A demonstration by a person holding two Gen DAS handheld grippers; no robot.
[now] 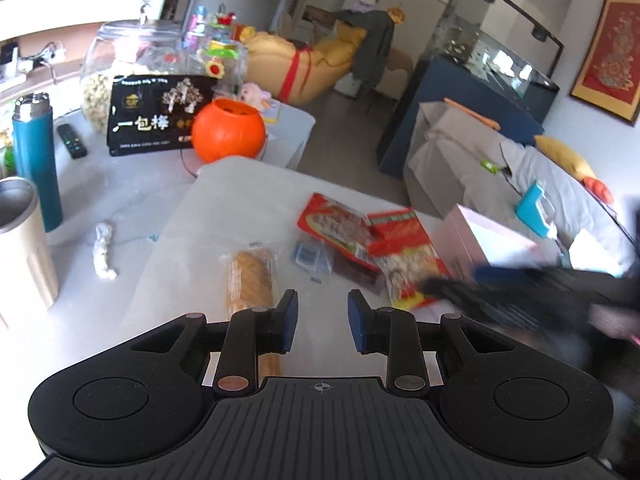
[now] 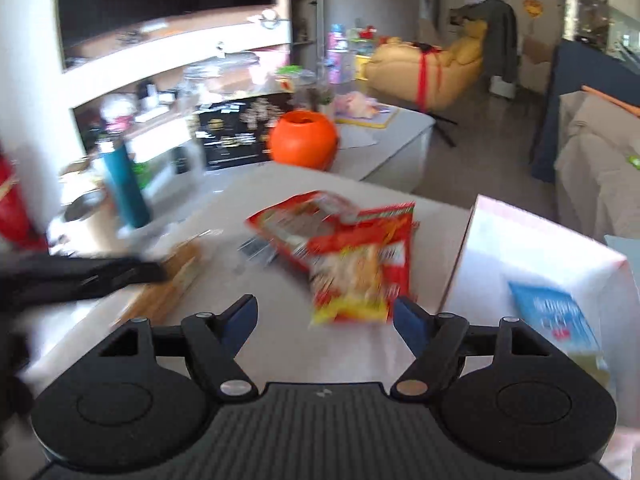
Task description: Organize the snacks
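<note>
Black box lettered "一包梅" behind orange pumpkin pot

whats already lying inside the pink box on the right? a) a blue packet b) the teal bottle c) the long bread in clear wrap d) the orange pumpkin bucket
A: in the right wrist view a blue packet lies inside the pink box, while the pumpkin bucket, bread and teal bottle sit out on the table.

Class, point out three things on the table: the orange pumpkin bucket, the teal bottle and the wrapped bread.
Orange pumpkin bucket (image 1: 228, 132), left wrist view, middle of its round body.
Teal bottle (image 1: 36, 164), left wrist view, middle of its side.
Wrapped bread (image 1: 250, 278), left wrist view, middle of the visible loaf.
</note>
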